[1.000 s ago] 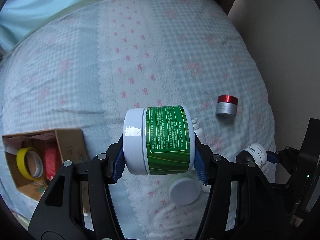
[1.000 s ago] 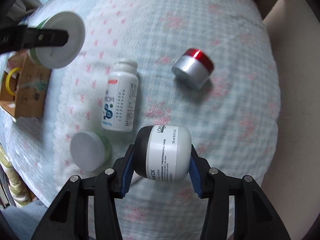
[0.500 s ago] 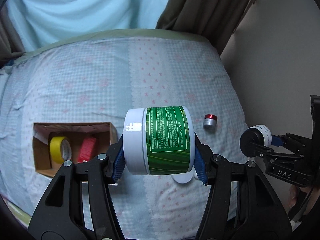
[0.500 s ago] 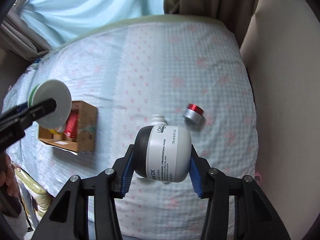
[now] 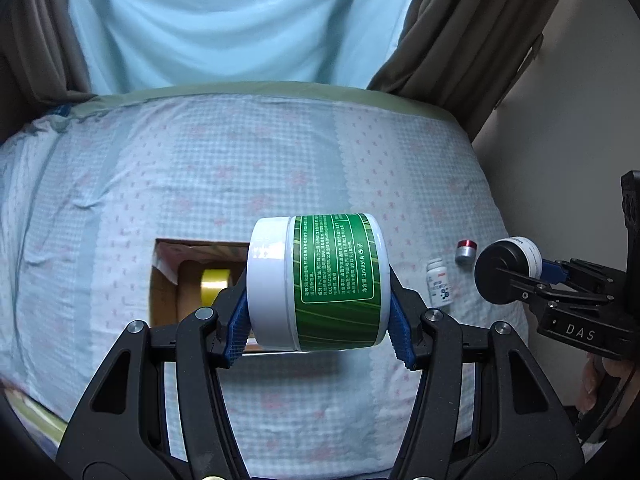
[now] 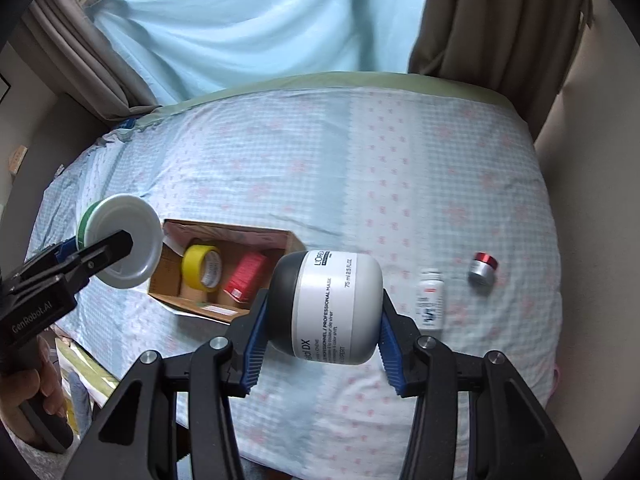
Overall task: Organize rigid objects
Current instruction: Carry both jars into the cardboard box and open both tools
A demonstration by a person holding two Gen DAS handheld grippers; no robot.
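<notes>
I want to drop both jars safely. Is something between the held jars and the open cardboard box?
Nothing visible blocks the way. The green jar and the white jar hang above the bed; the box is open on top, holding only yellow tape and a red pack.
</notes>
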